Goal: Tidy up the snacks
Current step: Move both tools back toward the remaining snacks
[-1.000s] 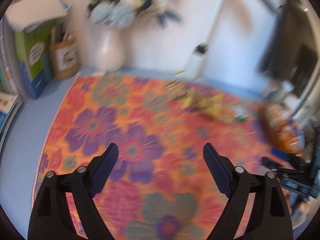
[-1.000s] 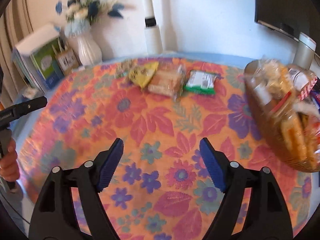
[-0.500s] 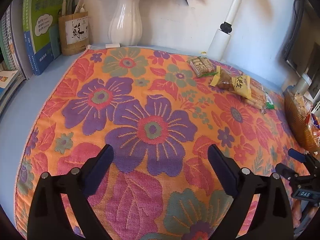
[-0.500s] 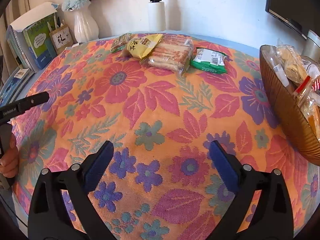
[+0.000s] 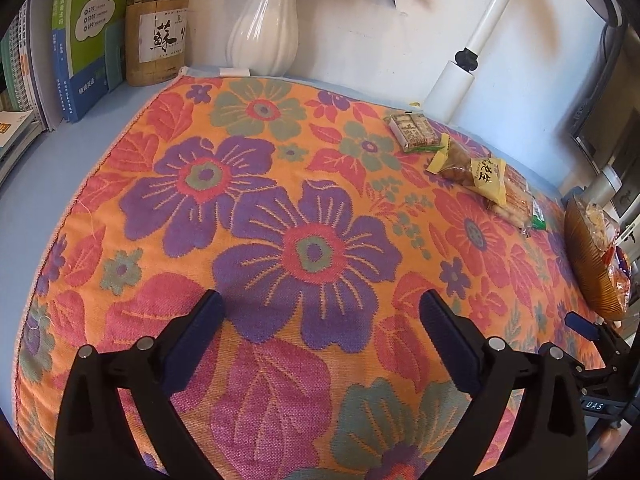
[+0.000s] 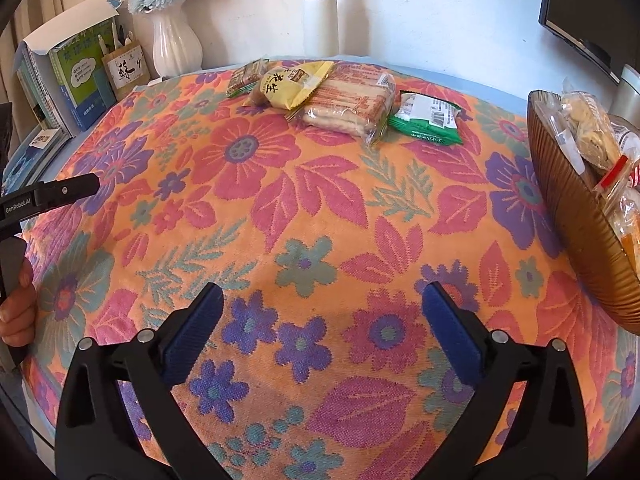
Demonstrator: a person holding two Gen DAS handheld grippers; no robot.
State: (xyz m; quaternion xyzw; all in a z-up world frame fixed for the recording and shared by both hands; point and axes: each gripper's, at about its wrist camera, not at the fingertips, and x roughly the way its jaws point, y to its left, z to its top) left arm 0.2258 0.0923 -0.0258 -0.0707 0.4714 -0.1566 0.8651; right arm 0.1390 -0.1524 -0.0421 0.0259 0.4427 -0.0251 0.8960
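Blue-padded jaws on both tools are still spreading wide, with only floral cloth showing between them; neither has hold of anything. The left tool (image 5: 320, 312) hangs over a big purple flower in the orange cloth (image 5: 280, 184), and the right tool (image 6: 324, 304) hangs over smaller purple blooms nearer the worktop's front edge. A hand (image 6: 18, 308) at the left side grips the left tool's handle. Beyond them, toward the wall, the loose snacks lie in a row: a small brown packet (image 6: 245, 77), a yellow packet (image 6: 294, 82) overlapping a clear pack of biscuits (image 6: 352, 104), then a green packet (image 6: 428, 120) just beside it. Off to the right stands a brown ribbed basket (image 6: 572, 208) already heaped with wrapped snacks. A white vase (image 6: 174, 42), a pen holder (image 5: 157, 42) and books (image 5: 76, 40) line the back corner.
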